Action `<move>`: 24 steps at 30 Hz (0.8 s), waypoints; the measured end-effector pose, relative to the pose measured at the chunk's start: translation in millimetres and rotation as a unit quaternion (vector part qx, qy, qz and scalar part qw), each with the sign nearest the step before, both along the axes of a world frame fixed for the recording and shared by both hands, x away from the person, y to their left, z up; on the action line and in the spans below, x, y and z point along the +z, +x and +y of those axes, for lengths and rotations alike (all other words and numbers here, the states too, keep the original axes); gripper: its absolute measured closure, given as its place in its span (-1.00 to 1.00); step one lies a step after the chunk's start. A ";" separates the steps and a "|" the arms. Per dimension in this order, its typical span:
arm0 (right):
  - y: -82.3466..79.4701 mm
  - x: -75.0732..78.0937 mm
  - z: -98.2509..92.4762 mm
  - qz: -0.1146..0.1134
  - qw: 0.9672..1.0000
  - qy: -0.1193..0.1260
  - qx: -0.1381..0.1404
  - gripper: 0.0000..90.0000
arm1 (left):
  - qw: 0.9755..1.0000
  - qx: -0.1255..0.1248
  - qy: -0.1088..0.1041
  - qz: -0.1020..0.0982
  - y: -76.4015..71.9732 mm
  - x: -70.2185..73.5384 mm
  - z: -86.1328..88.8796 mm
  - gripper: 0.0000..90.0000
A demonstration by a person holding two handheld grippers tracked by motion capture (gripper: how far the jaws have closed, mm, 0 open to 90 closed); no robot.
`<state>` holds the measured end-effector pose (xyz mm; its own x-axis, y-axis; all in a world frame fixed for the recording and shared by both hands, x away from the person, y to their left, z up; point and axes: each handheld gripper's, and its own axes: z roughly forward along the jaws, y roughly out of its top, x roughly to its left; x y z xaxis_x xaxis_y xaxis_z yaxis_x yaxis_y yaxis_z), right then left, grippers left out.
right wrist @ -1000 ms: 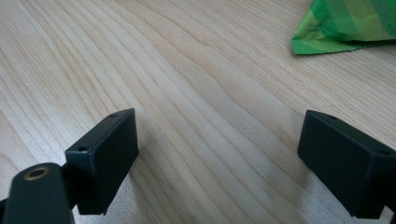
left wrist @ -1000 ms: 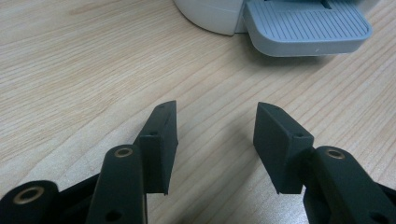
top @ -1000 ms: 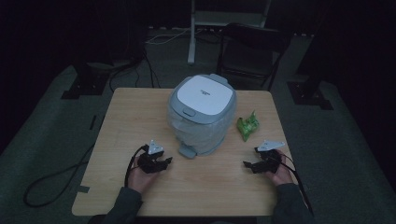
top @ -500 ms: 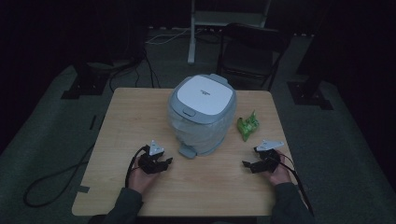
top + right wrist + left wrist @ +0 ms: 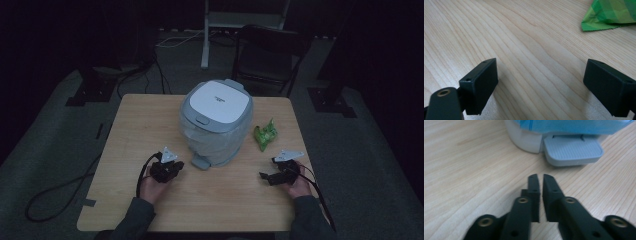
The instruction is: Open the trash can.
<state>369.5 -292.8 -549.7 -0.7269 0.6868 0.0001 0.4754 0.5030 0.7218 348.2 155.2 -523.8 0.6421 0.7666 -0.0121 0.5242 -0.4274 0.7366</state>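
Our left gripper (image 5: 541, 178) has just clenched its jaws on nothing, near the bin's (image 5: 216, 122) pedal (image 5: 572, 150). Our right gripper (image 5: 541, 87) rests released, the green wrapper (image 5: 610, 15) just beyond, right of the bin.

The pedal bin (image 5: 216, 122) stands mid-table (image 5: 130, 130), the packet (image 5: 265, 135) just right of it.

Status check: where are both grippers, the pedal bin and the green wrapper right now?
Left gripper just closed, empty, facing the pedal. Right gripper open, empty, short of green wrapper. Pedal bin lid down. Nothing blocking.
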 end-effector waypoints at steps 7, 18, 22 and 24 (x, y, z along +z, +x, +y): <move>0.0 0.0 0.0 0.000 1.000 0.000 0.000 -0.75 | 1.000 -0.015 0.000 -0.005 4.2 6.8 -13.5 1.00; 0.0 0.0 0.0 0.000 1.000 0.000 0.000 -0.75 | 0.999 -0.033 -0.012 -0.011 9.9 14.8 -31.0 1.00; 0.1 0.0 0.0 0.000 1.000 0.000 0.000 -0.75 | 0.999 -0.037 -0.016 -0.013 12.9 14.7 -38.5 1.00; 0.1 0.0 -0.1 0.000 1.000 -0.001 0.000 -0.75 | 0.999 -0.039 -0.017 -0.015 13.7 14.1 -41.9 1.00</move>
